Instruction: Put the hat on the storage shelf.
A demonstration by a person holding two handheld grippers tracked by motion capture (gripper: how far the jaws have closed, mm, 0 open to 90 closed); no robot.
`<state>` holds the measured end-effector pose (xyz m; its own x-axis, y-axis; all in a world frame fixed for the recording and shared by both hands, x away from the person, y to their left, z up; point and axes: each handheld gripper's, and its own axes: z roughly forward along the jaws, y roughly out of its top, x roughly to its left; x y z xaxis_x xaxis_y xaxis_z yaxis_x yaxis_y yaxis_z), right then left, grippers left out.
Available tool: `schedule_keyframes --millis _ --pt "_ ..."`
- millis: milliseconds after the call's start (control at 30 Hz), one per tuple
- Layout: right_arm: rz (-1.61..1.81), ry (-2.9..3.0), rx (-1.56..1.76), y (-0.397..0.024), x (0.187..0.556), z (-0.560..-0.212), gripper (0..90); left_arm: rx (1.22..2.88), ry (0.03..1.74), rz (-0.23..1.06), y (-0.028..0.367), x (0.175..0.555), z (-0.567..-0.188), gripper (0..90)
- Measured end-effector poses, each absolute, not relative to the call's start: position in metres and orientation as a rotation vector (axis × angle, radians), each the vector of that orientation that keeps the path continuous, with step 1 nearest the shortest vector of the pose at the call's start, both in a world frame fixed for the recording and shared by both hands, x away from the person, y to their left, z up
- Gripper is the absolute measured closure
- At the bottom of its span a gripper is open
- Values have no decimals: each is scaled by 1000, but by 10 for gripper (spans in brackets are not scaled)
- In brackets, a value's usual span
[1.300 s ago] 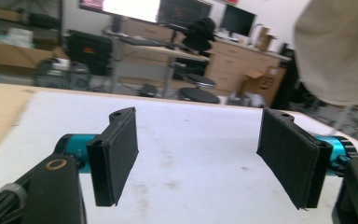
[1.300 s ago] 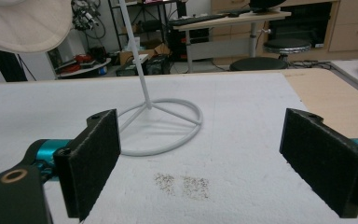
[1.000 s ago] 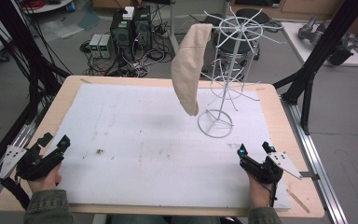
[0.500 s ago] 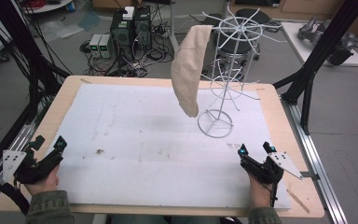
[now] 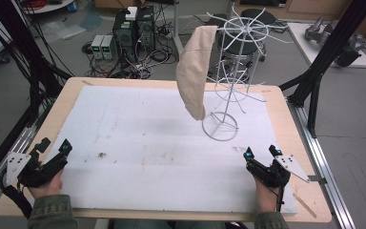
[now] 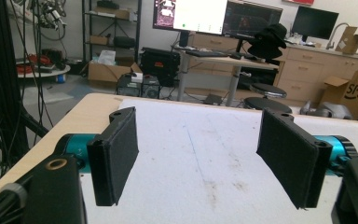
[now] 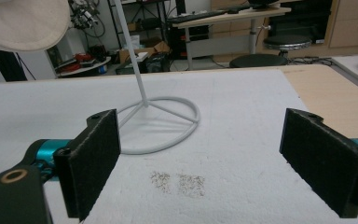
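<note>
A white wire rack (image 5: 228,71) stands on a ring base (image 5: 220,126) at the back right of the white mat (image 5: 162,143). A beige cap (image 5: 194,71) hangs from one of its arms; its lower edge also shows as the cap (image 7: 25,23) at top left of the right gripper view, above the ring base (image 7: 161,123). My left gripper (image 5: 53,147) rests near the front left corner, open with nothing between its pads (image 6: 116,154). My right gripper (image 5: 261,152) sits at the front right, open and empty, pads (image 7: 93,158) wide apart, the rack a little ahead of it.
The mat covers a wooden table (image 5: 286,119) with black frame struts (image 5: 314,81) at both sides. Computers and cables (image 5: 133,33) lie on the floor behind. Desks with monitors (image 6: 200,16) and a stool (image 7: 256,58) stand farther off.
My left gripper has drifted slightly left and toward the table's front corner. The right gripper, rack and cap have stayed put.
</note>
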<state>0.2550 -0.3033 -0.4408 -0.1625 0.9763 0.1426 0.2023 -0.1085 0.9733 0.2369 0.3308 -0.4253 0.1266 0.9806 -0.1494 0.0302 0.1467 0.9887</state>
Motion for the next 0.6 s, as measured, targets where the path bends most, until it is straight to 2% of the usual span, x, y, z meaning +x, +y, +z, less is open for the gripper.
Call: schedule_keyframes --millis 600 --pt "1344 1428 1373 -305 256 -442 114 1193 1188 976 330 238 -426 297"
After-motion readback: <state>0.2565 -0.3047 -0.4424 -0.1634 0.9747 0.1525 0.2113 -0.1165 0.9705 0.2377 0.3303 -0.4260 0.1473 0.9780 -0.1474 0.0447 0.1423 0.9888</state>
